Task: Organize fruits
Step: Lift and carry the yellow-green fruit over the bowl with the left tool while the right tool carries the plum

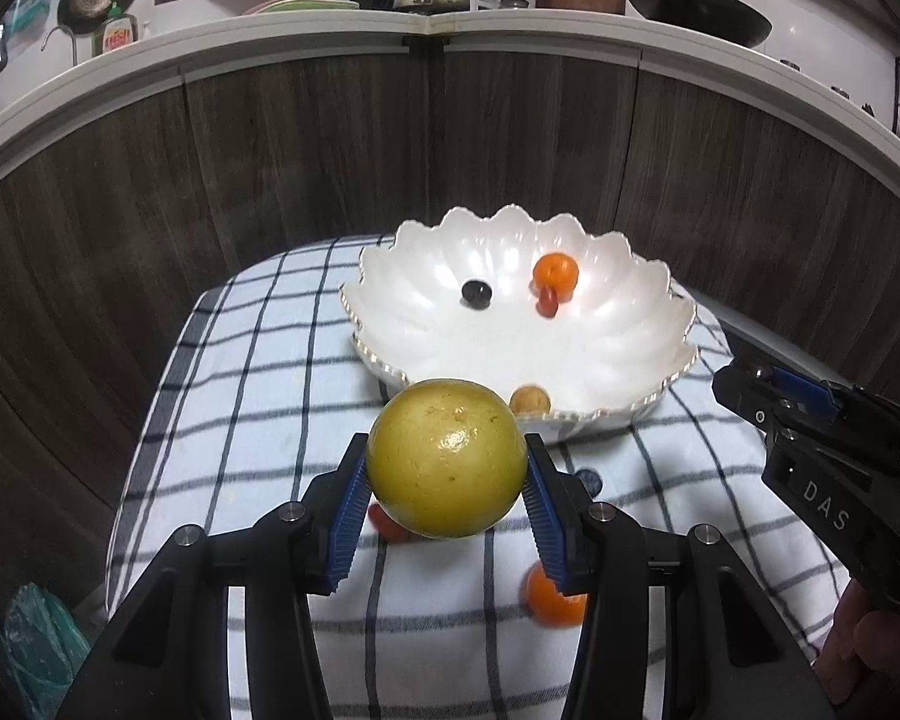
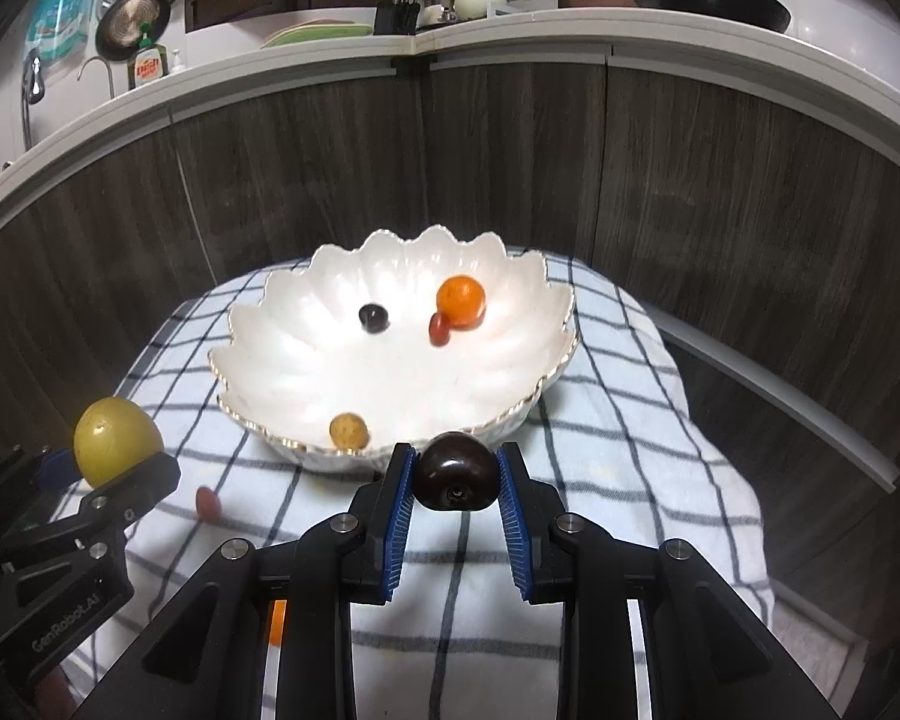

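Observation:
My left gripper [image 1: 447,468] is shut on a large yellow-green round fruit [image 1: 446,457], held above the cloth in front of the white scalloped bowl [image 1: 630,312]. My right gripper [image 2: 456,477] is shut on a dark plum [image 2: 457,471] just before the bowl's near rim [image 2: 258,360]. In the bowl lie an orange [image 2: 461,300], a small red fruit [image 2: 439,329], a dark grape [image 2: 372,318] and a small tan fruit [image 2: 348,431]. On the cloth lie an orange [image 1: 555,600], a red fruit [image 1: 387,525] and a blue-dark fruit [image 1: 590,482].
A checked cloth [image 1: 258,396] covers the small table. Dark wood cabinet fronts [image 1: 306,150] curve close behind it, under a white counter [image 1: 306,30] with dishes, a knife block and a wok. The right gripper's body [image 1: 822,450] shows at the right of the left wrist view.

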Tool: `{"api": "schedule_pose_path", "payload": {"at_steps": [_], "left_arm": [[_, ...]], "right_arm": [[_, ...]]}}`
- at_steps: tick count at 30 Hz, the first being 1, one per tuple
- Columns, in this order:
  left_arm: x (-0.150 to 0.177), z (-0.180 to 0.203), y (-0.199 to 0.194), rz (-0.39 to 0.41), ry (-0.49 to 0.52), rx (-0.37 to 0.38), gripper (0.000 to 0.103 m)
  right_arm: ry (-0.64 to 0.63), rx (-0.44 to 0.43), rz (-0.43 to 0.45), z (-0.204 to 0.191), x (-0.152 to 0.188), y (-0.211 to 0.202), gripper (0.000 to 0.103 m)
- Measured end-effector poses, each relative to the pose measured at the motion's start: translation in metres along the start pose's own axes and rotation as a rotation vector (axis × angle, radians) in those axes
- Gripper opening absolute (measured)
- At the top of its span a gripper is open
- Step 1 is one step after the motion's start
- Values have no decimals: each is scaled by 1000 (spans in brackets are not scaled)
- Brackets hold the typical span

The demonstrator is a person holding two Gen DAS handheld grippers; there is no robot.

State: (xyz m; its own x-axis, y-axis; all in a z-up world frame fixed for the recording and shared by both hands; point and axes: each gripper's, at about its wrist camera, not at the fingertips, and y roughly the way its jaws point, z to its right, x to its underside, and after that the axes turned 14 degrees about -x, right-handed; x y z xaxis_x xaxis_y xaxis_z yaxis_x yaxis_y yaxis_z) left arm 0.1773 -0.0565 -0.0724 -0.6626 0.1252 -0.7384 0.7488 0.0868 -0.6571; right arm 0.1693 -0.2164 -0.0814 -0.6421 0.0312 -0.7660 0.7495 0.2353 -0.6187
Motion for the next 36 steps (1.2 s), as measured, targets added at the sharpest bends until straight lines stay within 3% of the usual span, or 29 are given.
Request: {"api": "schedule_pose_path", "payload": {"at_steps": [14,36], "left_arm": [[-38,5,15,-4,12,21,48],[-89,12,67,-66,31,42,48]], "right_arm": [[-5,14,38,7,-40,1,29],[16,36,0,26,-83,38,29]]}}
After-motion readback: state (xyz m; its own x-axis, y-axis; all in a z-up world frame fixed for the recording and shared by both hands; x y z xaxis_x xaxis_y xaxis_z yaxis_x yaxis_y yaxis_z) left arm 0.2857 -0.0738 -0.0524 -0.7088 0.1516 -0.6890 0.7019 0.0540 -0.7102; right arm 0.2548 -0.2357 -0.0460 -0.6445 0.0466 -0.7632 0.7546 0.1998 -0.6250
